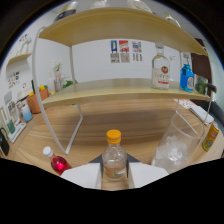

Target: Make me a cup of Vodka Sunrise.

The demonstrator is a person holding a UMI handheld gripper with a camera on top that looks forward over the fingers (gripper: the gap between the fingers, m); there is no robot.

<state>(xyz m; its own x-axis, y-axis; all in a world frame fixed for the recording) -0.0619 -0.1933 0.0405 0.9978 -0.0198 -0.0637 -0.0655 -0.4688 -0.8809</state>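
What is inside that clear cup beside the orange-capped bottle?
The clear cup holds ice cubes heaped at the bottom. Whether any liquid lies beneath them cannot be seen.

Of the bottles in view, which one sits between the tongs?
The clear bottle with the orange cap, right between the tongs. The small red bottle lies off to one side; the white-labelled bottle and blue bottle stand on the shelf beyond.

Yellow-capped bottle (pixel 114 157) in gripper (pixel 114 176)
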